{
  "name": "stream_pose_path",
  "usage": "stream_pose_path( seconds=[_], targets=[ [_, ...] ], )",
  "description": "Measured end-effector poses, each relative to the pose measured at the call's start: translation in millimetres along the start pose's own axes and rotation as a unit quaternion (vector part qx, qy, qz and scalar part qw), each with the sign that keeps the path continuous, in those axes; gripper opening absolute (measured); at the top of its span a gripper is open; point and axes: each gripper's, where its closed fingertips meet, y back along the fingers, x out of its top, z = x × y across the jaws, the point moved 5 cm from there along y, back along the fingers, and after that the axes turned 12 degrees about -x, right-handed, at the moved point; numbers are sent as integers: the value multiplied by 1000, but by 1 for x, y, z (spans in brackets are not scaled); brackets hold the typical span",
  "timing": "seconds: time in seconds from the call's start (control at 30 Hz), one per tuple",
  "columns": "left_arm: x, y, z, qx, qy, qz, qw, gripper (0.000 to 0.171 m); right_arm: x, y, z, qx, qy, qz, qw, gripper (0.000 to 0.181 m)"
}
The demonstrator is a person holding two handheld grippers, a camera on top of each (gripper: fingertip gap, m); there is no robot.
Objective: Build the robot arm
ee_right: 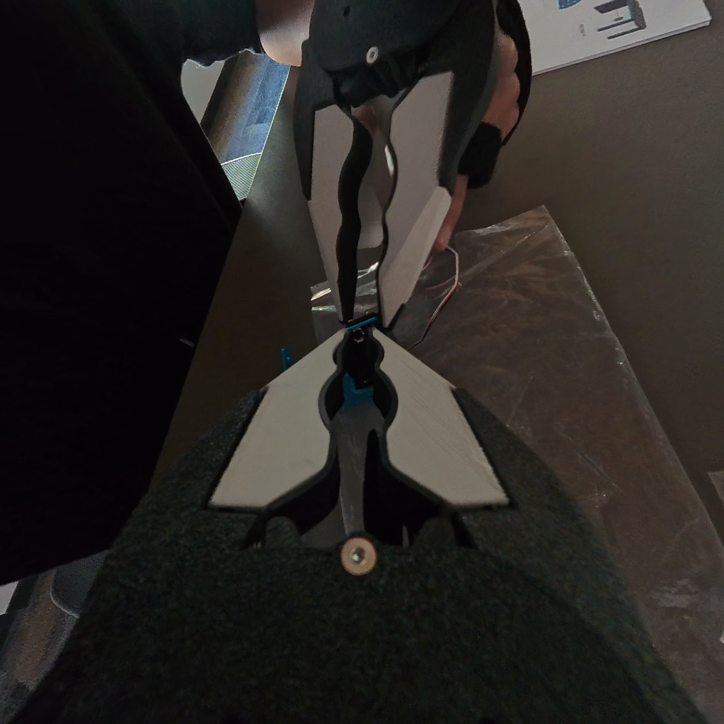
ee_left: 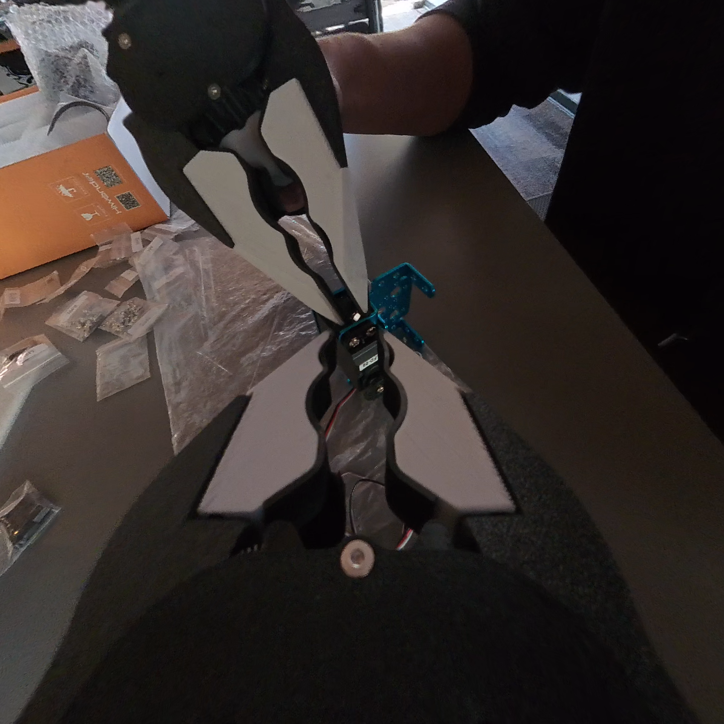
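My left gripper [ee_left: 357,340] is shut on a black servo motor [ee_left: 363,362] fixed in a blue perforated metal bracket [ee_left: 395,297], held just above the dark table [ee_left: 509,313]. The servo's red, white and black wires [ee_left: 333,419] trail back between my fingers. My right gripper [ee_left: 354,313] comes down from above, shut on a small metal nut [ee_left: 356,316] that touches the top of the servo mount. In the right wrist view, my right gripper [ee_right: 360,333] pinches the nut [ee_right: 358,336] tip to tip with the left gripper [ee_right: 362,318]. The blue bracket [ee_right: 354,391] shows below.
An orange box [ee_left: 58,203], bubble wrap [ee_left: 58,51] and several small bags of hardware [ee_left: 98,317] lie at the left. A clear plastic sheet [ee_left: 235,313] is under the work. A white booklet [ee_right: 611,31] lies beyond. The table edge [ee_left: 587,274] runs along the right. The grippers are tip to tip, or close to it.
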Motion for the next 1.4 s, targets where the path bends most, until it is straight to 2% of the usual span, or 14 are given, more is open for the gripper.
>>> stream_pose_path(
  seconds=[0.4,0.5,0.63,0.77,1.13,1.33,1.4],
  targets=[
    [1,-3,8,13,-33,-10,999,16,1,1,-11,-42,17,-40,998,6],
    [1,-4,8,19,-39,-12,999,17,0,1,-9,-16,-20,-40,999,6],
    [2,-5,8,23,-43,-13,999,16,-3,1,-5,57,-99,-37,993,5],
    [2,-6,9,24,-44,-14,999,16,-5,1,-4,81,-120,-35,989,5],
    [2,-6,10,26,-52,-18,998,16,-3,2,-7,48,-80,-41,995,7],
    [2,-7,10,28,-54,-19,998,16,0,23,-13,36,-24,-36,998,17],
    [2,-7,10,29,-55,-19,998,16,0,23,-20,40,-1,-40,998,27]
  ],
)
